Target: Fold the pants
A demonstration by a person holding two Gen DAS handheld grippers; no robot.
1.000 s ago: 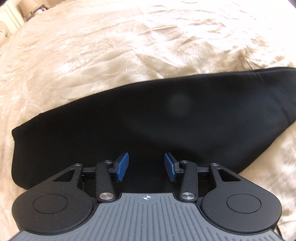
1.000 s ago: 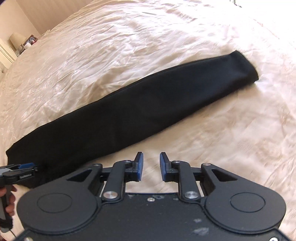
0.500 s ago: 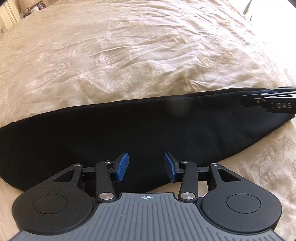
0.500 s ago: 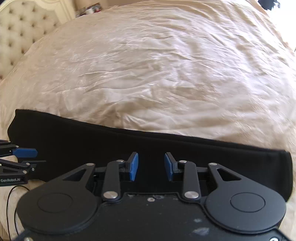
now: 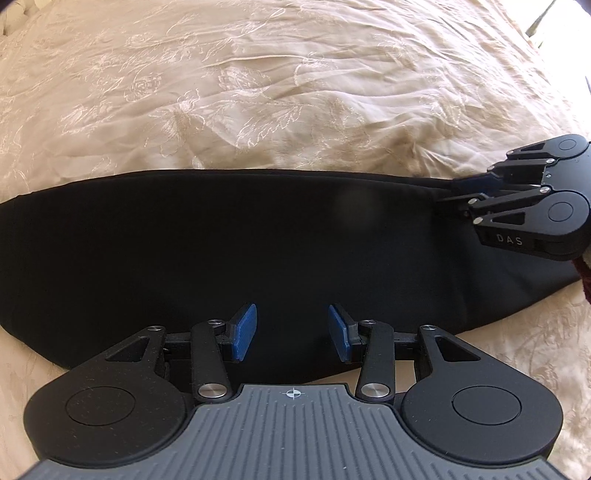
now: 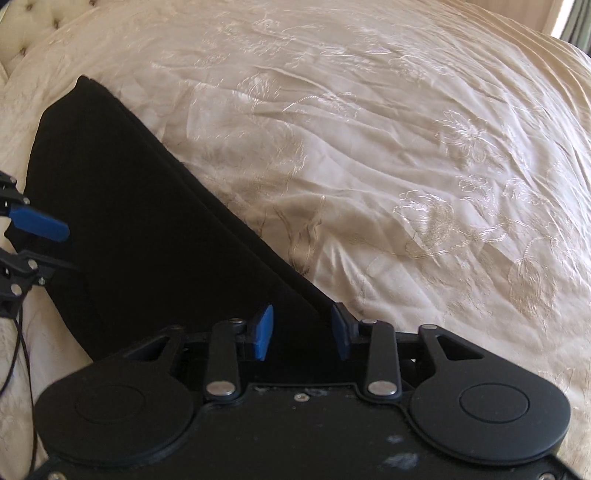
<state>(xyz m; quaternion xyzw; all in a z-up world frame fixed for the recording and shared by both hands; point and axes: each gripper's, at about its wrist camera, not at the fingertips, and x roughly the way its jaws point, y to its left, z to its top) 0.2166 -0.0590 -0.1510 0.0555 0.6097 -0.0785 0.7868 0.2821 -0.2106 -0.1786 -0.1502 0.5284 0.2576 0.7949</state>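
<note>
Black pants (image 5: 258, 243) lie flat as one long band across a cream bedspread (image 5: 258, 92); they also show in the right wrist view (image 6: 147, 229). My left gripper (image 5: 291, 332) is open and empty, its blue pads over the near edge of the pants' middle. My right gripper (image 6: 302, 332) is open, its pads over the pants' right end at the far edge. In the left wrist view the right gripper (image 5: 458, 192) sits at the right end of the pants. In the right wrist view the left gripper (image 6: 44, 243) shows at the left edge, open.
The embroidered cream bedspread (image 6: 406, 147) spreads beyond the pants. A tufted headboard (image 6: 29, 22) stands at the far left in the right wrist view. A black cable (image 6: 14, 354) hangs from the left gripper.
Both grippers have swung toward the pants and moved closer. The right gripper went from beside the bedspread to over the pants' right end and has opened wider. The pants have not moved.
</note>
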